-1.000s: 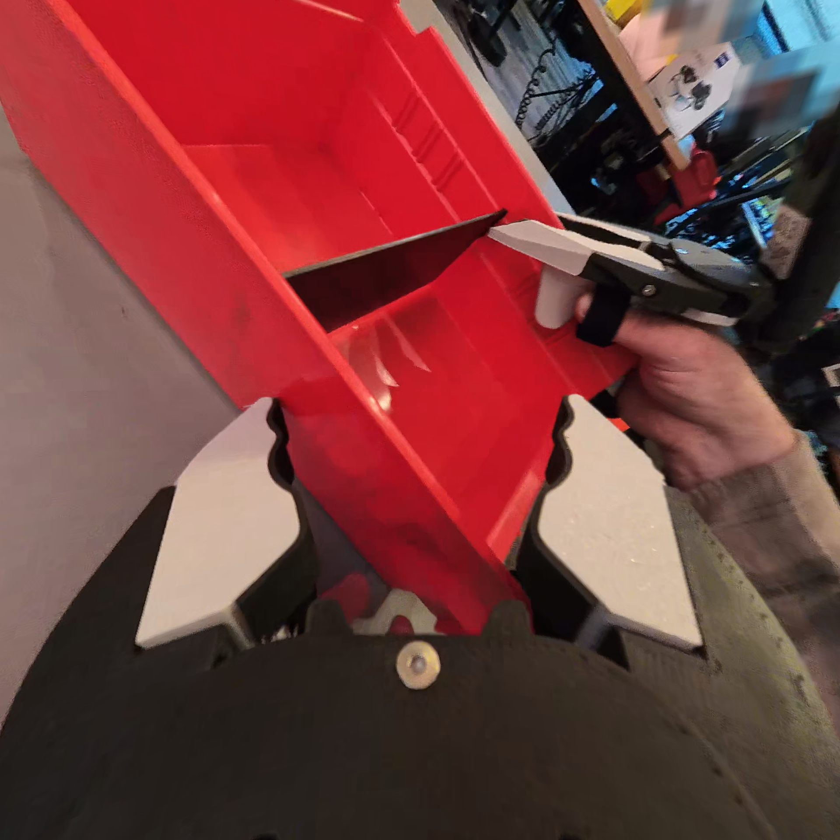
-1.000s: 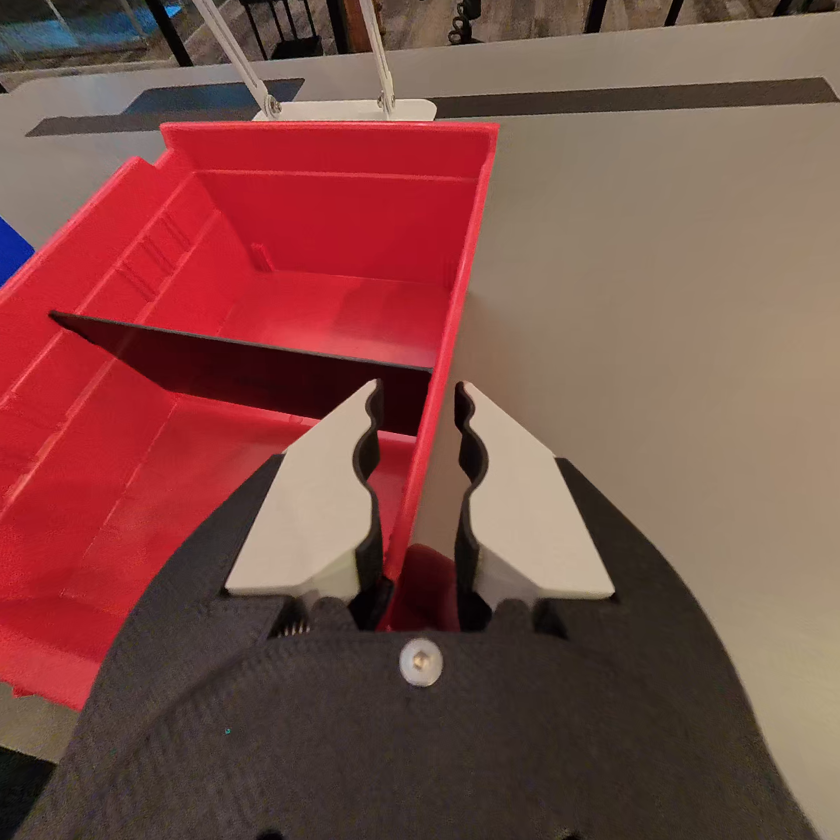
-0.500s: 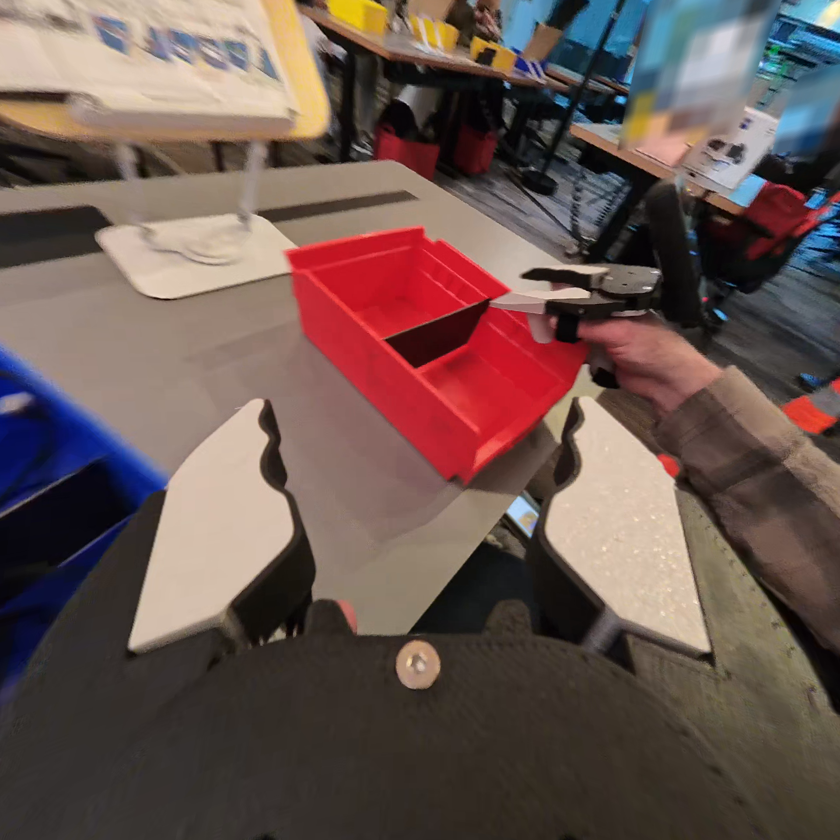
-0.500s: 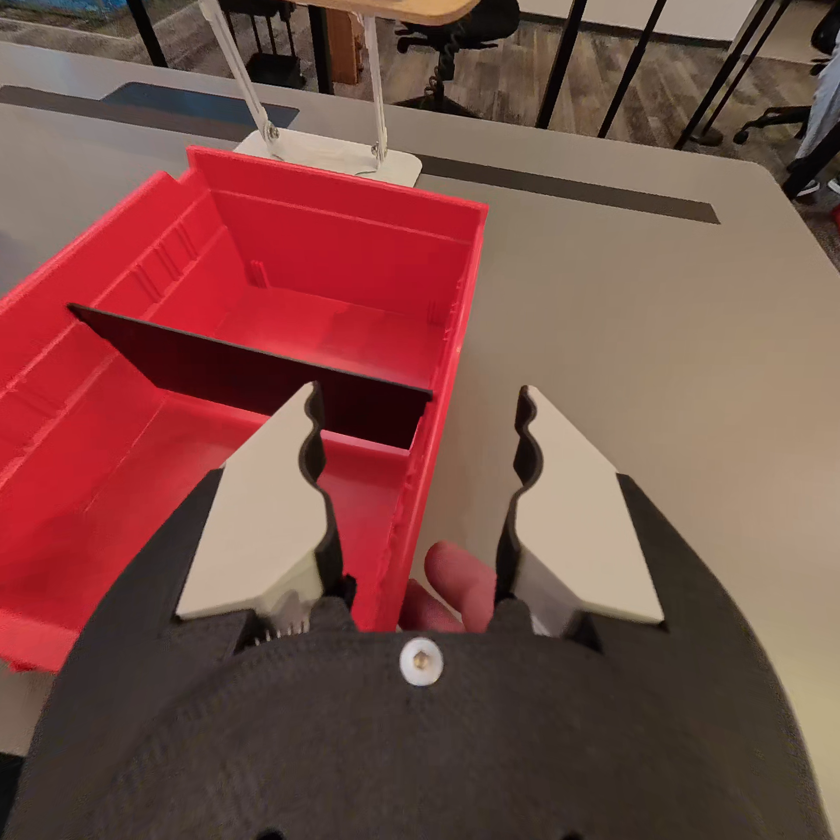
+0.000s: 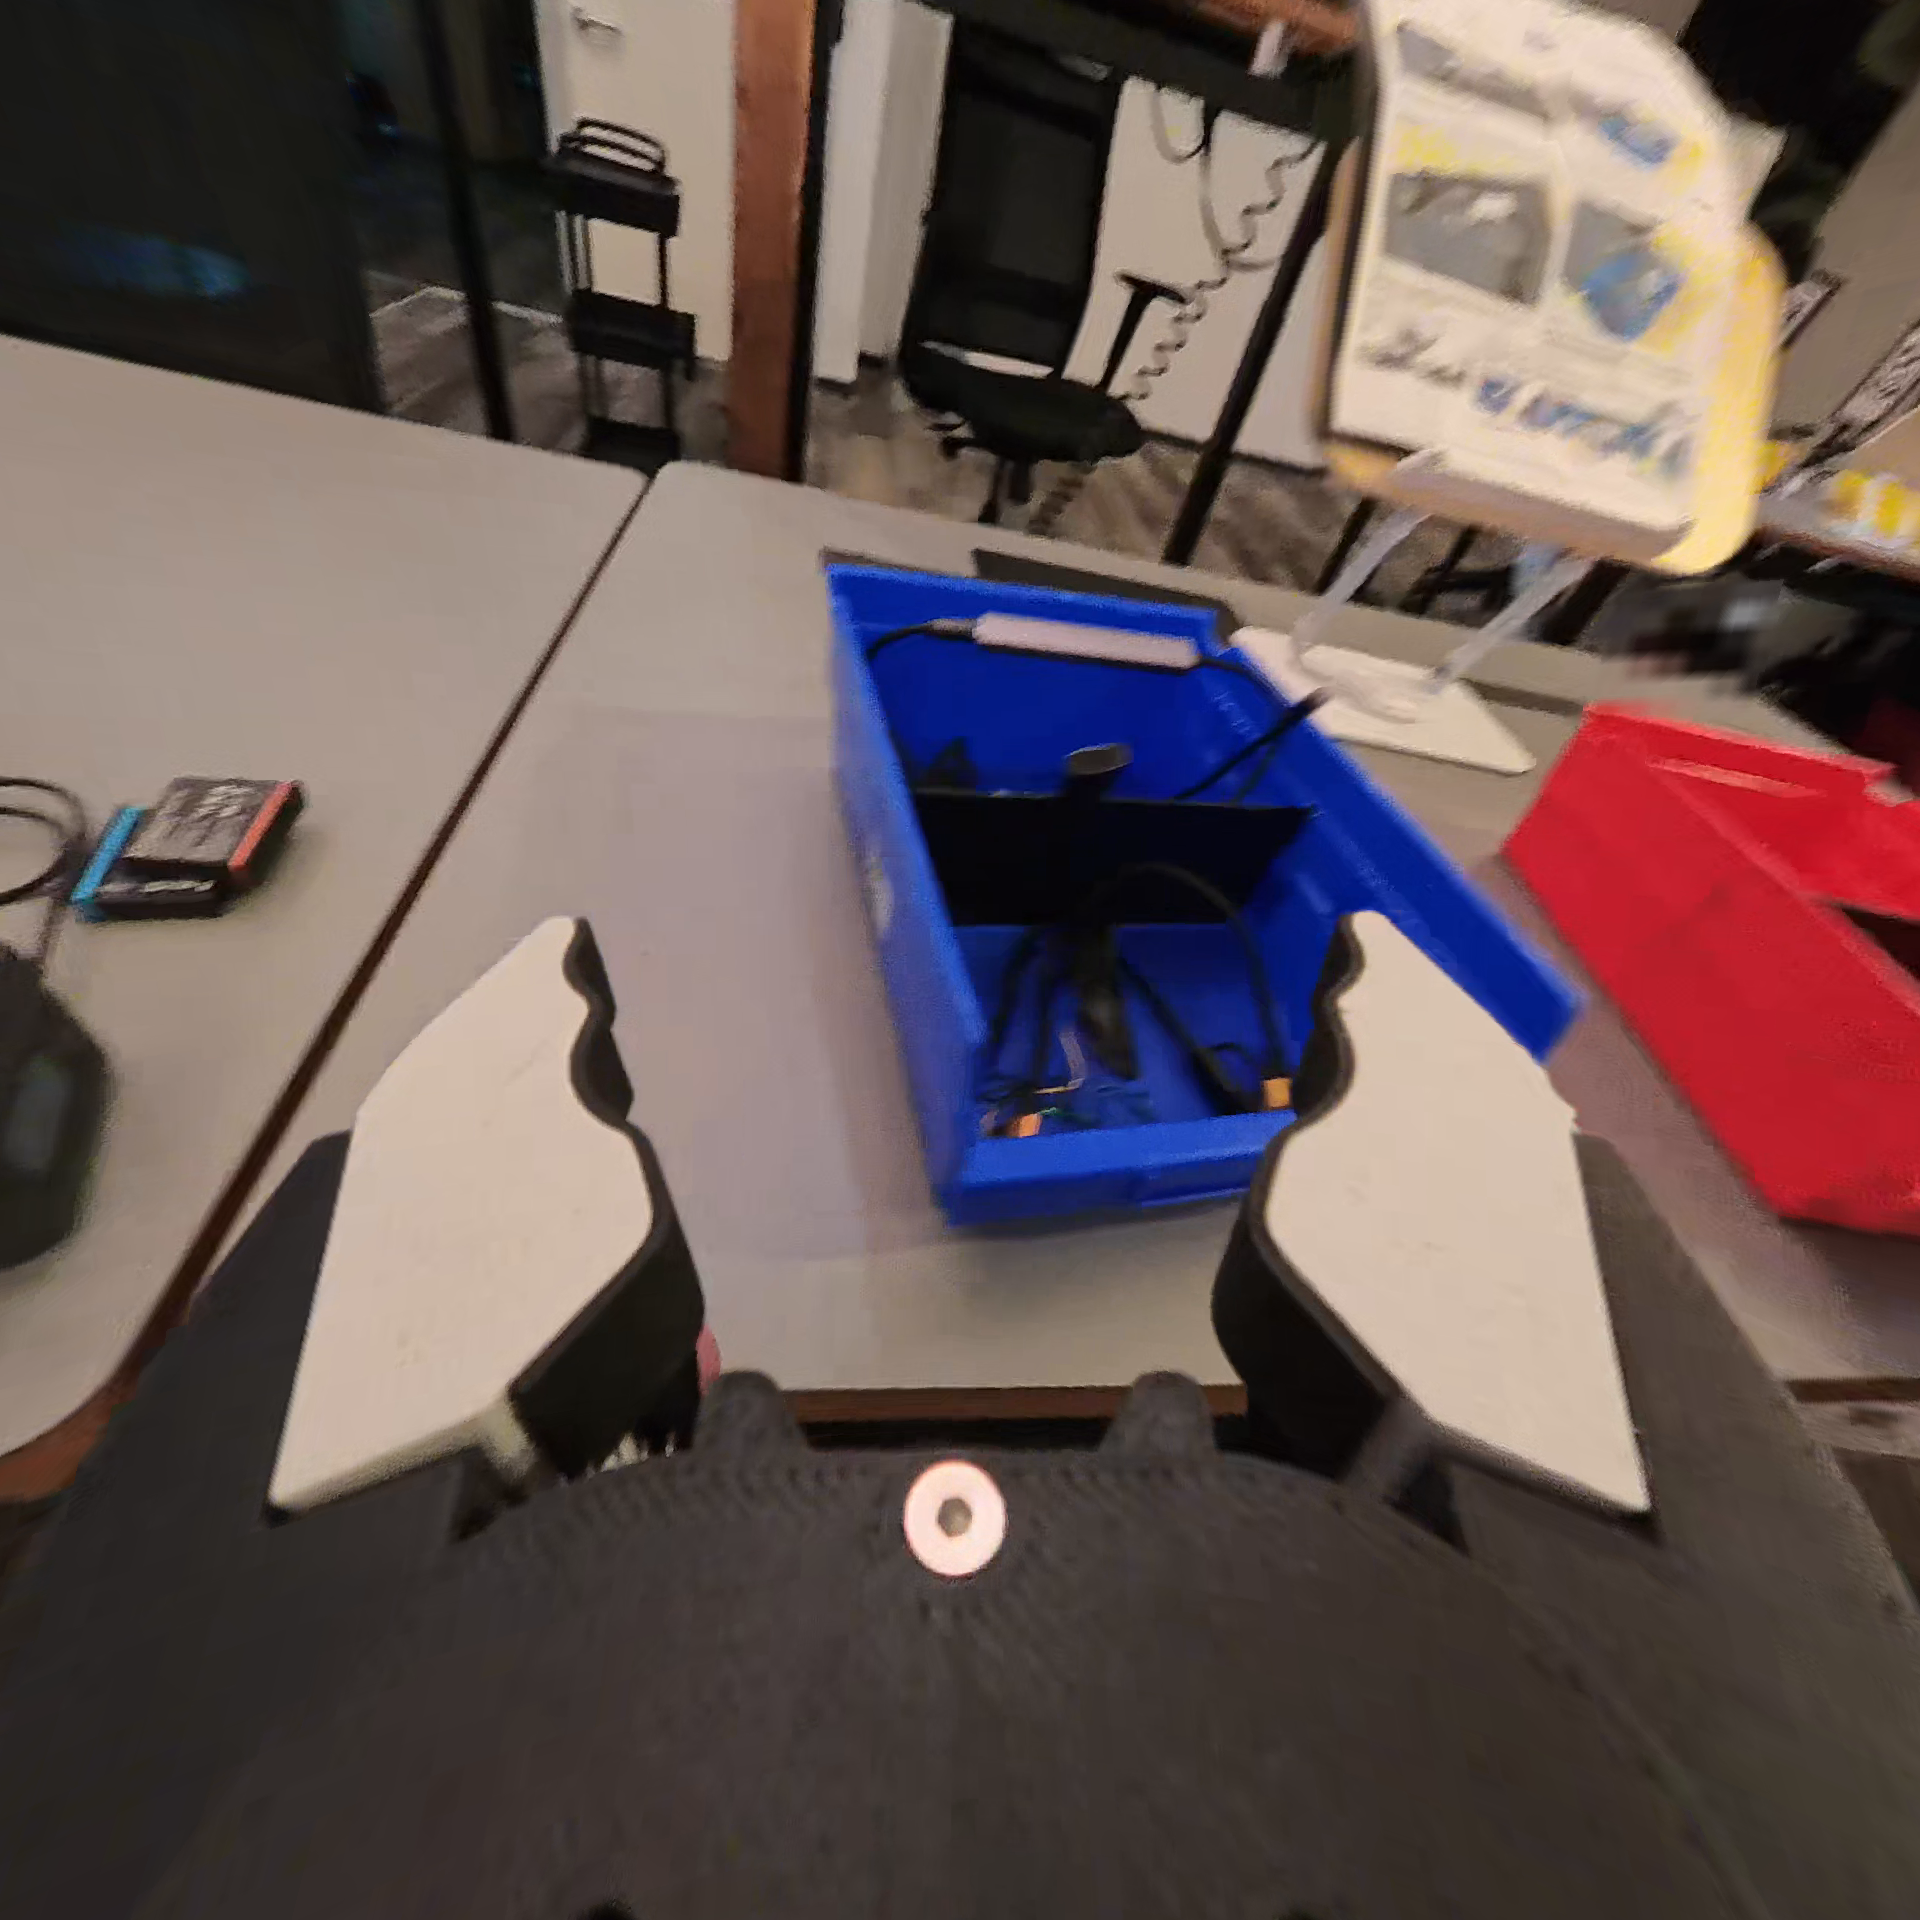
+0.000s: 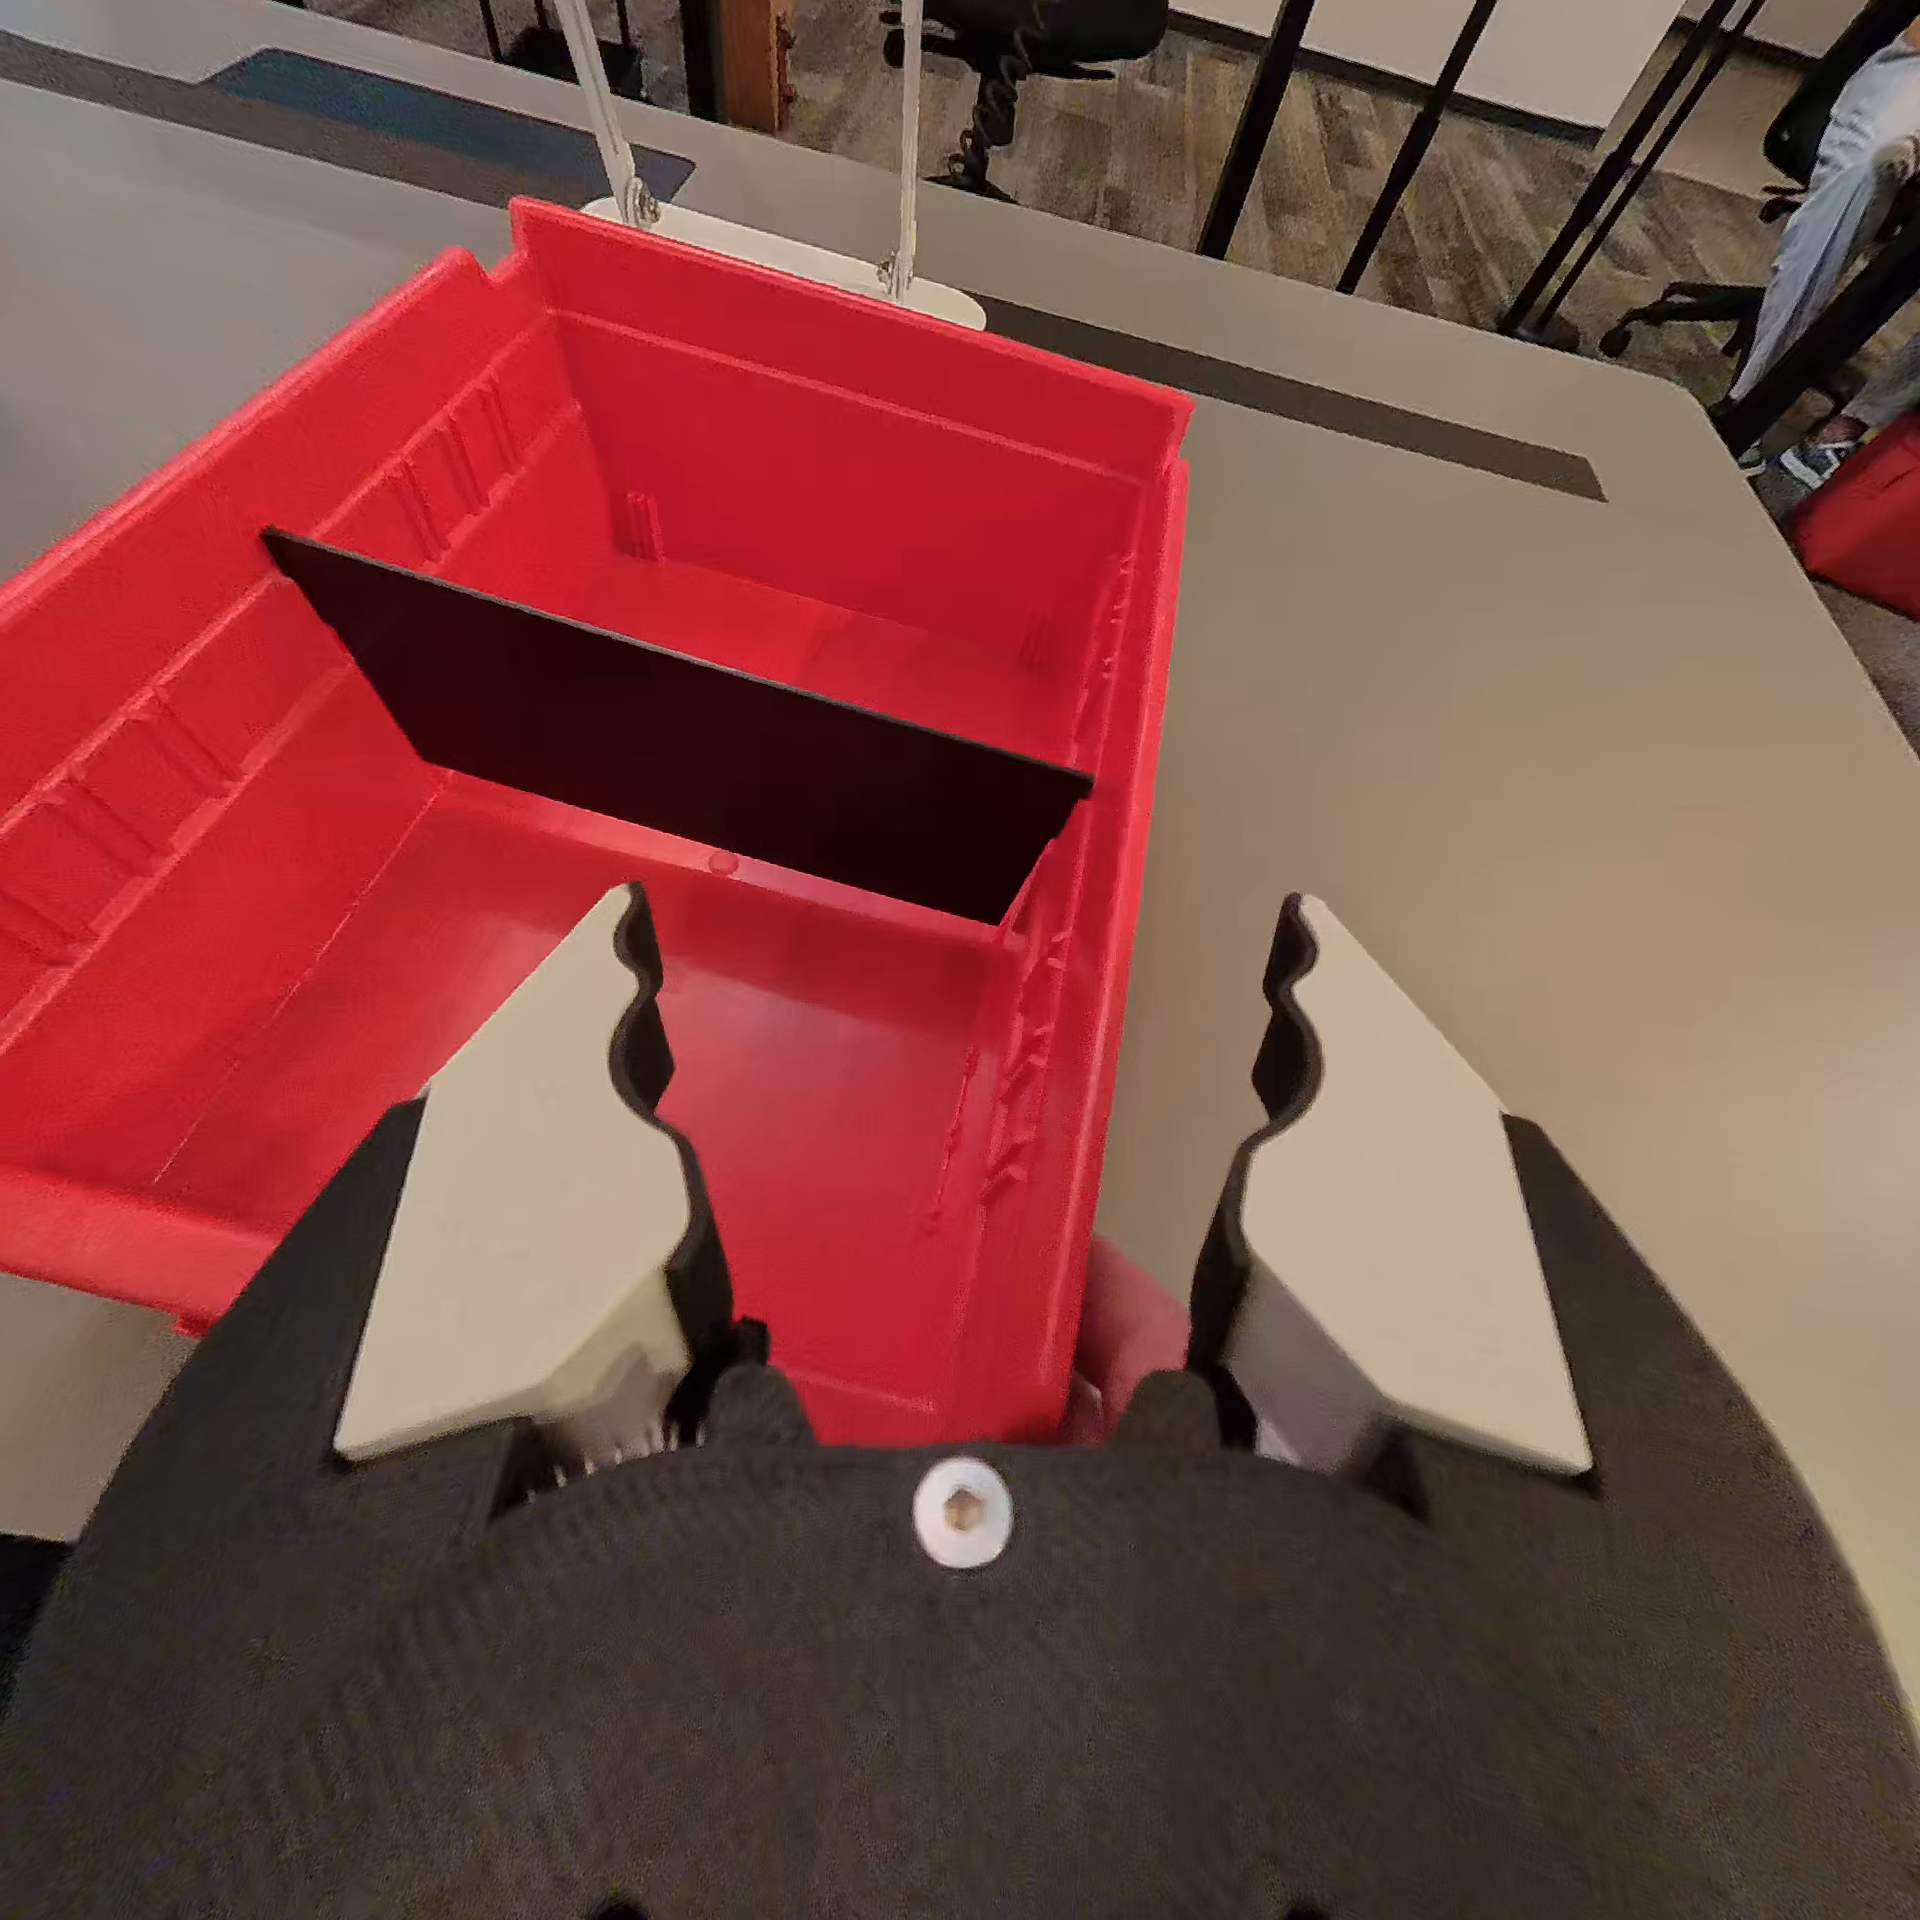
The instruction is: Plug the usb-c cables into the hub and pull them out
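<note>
Left gripper (image 5: pixel 961 1039) hangs over the near edge of the grey counter (image 5: pixel 727 935), jaws spread wide and holding nothing. Straight ahead of it sits a blue bin (image 5: pixel 894 935), split by a black divider (image 5: pixel 1101 857). And there's the hub (image 5: pixel 1081 636), a pale slim bar lying along the bin's far wall, a dark lead trailing from its left end. The cables (image 5: pixel 1226 966) are heaped in the near compartment, black, with orange-tipped plugs close to the front wall; the picture is smeared, so I can't say how many there are. None of that shows from the other side.

Off to the right in the left wrist view, a red bin (image 5: pixel 1714 997) stands apart from the blue one. A white stand (image 5: pixel 1403 696) with a yellow-edged printed sheet rises behind both. Far left, on a second counter, a small stack of dark flat gadgets (image 5: pixel 187 847) with red and blue edges.

Over to the right wrist view: right gripper (image 6: pixel 961 1013) is released too, jaws wide apart, straddling the red bin's (image 6: pixel 312 810) right-hand wall without pinching it. Only here do you see inside that bin: a black divider (image 6: pixel 675 727) across it, both compartments bare red plastic. A fingertip (image 6: pixel 1127 1320) shows between the jaws, low by the bin's corner. Beyond the counter (image 6: pixel 1507 831), chair legs and wood-look floor.
</note>
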`<state>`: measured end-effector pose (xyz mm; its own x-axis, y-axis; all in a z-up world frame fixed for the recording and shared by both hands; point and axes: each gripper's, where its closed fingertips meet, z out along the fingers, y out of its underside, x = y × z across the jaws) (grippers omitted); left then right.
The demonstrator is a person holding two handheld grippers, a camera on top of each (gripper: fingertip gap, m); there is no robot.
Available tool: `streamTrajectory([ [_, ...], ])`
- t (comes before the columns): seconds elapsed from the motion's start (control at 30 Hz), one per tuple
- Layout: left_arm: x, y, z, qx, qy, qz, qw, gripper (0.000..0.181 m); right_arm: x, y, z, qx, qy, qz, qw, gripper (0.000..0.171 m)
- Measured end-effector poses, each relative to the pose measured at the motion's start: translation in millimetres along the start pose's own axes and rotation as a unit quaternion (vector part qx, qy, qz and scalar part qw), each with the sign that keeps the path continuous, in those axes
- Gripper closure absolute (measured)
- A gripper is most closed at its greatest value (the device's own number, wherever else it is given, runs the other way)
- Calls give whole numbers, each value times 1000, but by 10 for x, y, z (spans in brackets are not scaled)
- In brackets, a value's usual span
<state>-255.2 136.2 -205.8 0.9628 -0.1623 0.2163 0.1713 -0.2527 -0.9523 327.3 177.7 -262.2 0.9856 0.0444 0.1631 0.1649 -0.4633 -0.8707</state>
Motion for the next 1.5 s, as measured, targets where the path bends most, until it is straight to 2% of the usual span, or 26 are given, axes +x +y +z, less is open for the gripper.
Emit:
streamTrajectory([
  [0.27, -188, 282, 272, -58, 7, 4, 998, 45, -39, 50, 88, -13, -2, -19, 1000, 54],
  [0.43, -269, 289, 315, -56, 13, -36, 998, 45, 1, 53, 94, -11, -1, -16, 1000, 52],
  [0.7, -205, 350, 385, -62, 22, -24, 998, 43, 2, 124, 62, -14, -1, -26, 1000, 49],
  [0.9, -63, 450, 601, -87, 48, -25, 995, 42, 62, 272, -4, -26, 2, -45, 999, 48],
  [1.03, -57, 479, 680, -100, 41, 15, 994, 42, 99, 298, -44, -25, 2, -40, 999, 50],
  [1.17, -49, 529, 751, -115, 47, 6, 992, 42, -9, 256, 10, -16, -10, -36, 999, 55],
  [1.23, -85, 527, 796, -115, 39, 21, 992, 46, -65, 242, 38, -19, -10, -51, 998, 57],
  [1.33, -196, 577, 896, -128, 18, 60, 990, 64, -59, 278, 74, -27, -5, -60, 998, 60],
  [1.5, -180, 609, 1032, -142, 40, 47, 988, 76, 1, 278, 121, -25, 4, -45, 999, 75],
])
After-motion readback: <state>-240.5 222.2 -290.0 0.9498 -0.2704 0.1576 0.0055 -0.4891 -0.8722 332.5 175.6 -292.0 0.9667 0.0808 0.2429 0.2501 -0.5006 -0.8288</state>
